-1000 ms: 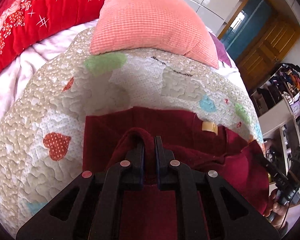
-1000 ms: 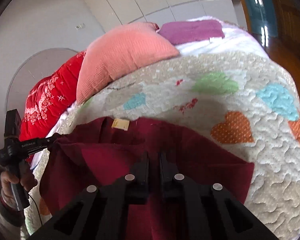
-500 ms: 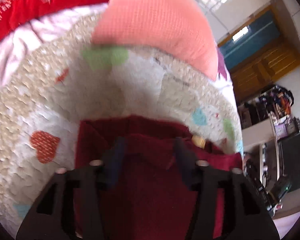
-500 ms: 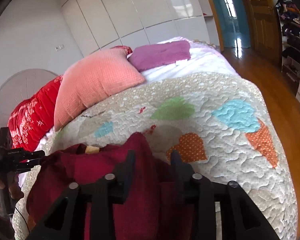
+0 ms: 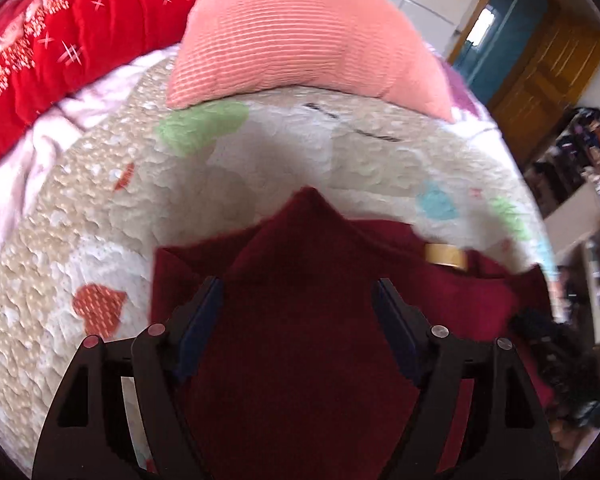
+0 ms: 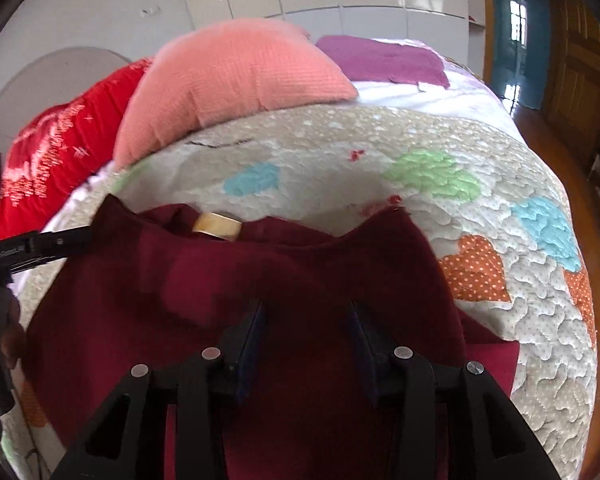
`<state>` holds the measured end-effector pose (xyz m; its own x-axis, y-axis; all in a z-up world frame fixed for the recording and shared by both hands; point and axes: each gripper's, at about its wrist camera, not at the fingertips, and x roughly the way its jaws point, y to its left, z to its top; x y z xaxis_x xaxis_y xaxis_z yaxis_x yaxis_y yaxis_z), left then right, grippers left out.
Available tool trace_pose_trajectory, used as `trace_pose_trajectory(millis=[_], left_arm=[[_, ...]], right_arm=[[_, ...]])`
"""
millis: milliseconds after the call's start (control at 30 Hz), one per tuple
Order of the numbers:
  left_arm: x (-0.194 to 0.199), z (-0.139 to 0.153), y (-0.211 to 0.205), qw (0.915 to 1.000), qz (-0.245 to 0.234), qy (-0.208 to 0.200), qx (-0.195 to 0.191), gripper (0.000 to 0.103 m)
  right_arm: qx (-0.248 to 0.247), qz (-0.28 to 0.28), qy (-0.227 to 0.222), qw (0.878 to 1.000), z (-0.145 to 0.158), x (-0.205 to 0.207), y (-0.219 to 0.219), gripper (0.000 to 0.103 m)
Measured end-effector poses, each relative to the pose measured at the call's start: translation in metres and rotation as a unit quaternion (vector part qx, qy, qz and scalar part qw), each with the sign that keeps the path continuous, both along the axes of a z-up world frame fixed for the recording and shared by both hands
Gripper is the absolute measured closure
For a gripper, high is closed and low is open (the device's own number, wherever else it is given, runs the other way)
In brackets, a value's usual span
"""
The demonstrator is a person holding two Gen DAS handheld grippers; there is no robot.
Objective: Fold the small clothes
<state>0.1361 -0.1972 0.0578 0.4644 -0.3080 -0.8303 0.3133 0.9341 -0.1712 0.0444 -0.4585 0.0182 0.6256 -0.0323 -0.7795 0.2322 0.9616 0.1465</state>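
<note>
Looking down along both tools, we see a dark red garment [image 5: 300, 320] lying on a quilted bedspread [image 5: 80, 208] with coloured hearts. Our left gripper [image 5: 298, 300] tilts steeply downward, its jaws opening wide; red cloth shows between the fingers, but the pads do not press on it. Our right gripper [image 6: 306, 328] points down likewise, jaws partly apart and closing slightly, with cloth between them and no visible pinch.

In the left wrist view, a peak of fabric rises at 12 o'clock, and a tan label [image 5: 446, 256] sits at 2 o'clock. In the right wrist view, the garment's far edge runs from 10 to 1 o'clock; the other tool shows at 9 o'clock.

Beyond the garment, bare quilt lies toward 12 o'clock, up to a pink pillow [image 6: 228, 84]. A red pillow [image 5: 60, 48] is at 10 o'clock. The bed's edge drops to a wooden floor [image 6: 548, 136] at 2 o'clock.
</note>
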Motion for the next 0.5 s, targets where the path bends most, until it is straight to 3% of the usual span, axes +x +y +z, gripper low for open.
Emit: trace_pose_trajectory(millis=[67, 200, 300, 433, 500], left_arm=[[0.014, -0.018, 0.004, 0.999, 0.024, 0.01, 0.035, 0.026], [0.011, -0.012, 0.03, 0.998, 0.045, 0.022, -0.038, 0.026], [-0.011, -0.002, 0.045, 0.997, 0.02, 0.033, -0.068, 0.026], [-0.052, 0.006, 0.061, 0.9975, -0.001, 0.029, -0.065, 0.026], [-0.075, 0.002, 0.072, 0.998, 0.0, 0.026, -0.058, 0.026]], right_arm=[[0.031, -0.016, -0.009, 0.999, -0.003, 0.002, -0.015, 0.066], [0.05, -0.015, -0.024, 0.998, 0.011, -0.007, -0.013, 0.065], [0.068, 0.04, -0.046, 0.996, 0.03, -0.011, 0.008, 0.063], [0.024, 0.105, -0.06, 0.992, 0.046, 0.005, 0.049, 0.056], [-0.016, 0.143, -0.038, 0.989, 0.04, 0.025, 0.073, 0.054]])
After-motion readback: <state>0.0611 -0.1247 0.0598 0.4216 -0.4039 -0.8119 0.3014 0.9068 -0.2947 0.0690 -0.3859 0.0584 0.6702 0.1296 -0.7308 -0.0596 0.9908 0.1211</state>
